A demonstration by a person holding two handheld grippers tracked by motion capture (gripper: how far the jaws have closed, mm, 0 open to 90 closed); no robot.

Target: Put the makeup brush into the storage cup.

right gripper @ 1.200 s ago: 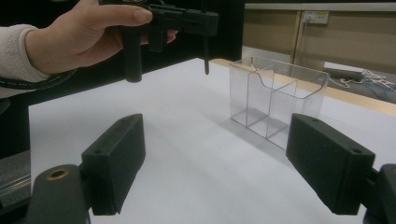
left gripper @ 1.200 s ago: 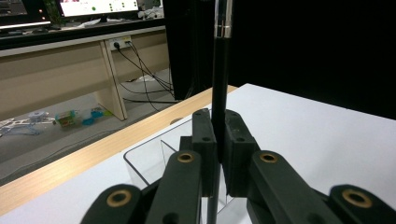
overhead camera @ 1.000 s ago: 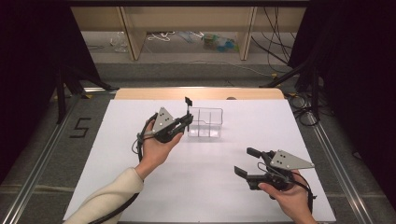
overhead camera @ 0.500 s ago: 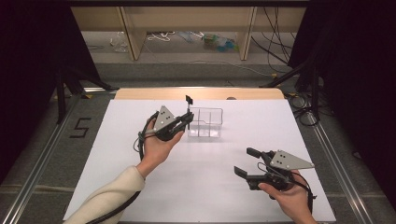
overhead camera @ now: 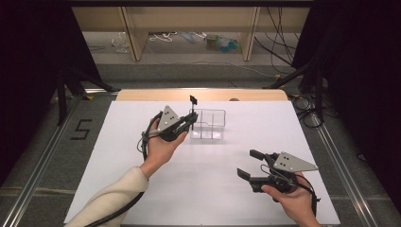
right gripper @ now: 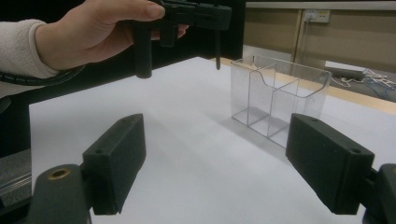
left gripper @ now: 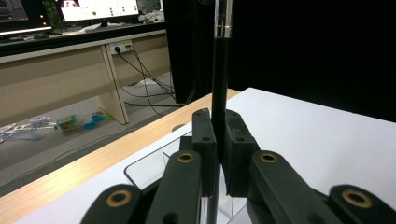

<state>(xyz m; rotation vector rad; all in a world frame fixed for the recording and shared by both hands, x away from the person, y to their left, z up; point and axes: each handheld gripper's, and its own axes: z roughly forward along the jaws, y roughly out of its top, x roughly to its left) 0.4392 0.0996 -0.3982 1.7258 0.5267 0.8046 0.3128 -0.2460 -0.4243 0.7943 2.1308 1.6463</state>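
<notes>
Nothing moved, pen [left gripper: 219,84] upright between left fingers [left gripper: 203,135]

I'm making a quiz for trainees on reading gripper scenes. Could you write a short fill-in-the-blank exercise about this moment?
1. The left gripper is shut on a thin black ____, held upright.
2. The clear organizer stands on the ____ table cover.
3. The right gripper has its jaws ____ and holds nothing.
4. In the right gripper view, the pen's lower tip hangs ____ the organizer's rim, not yet inside.

Missing words: pen; white; open; above
</notes>
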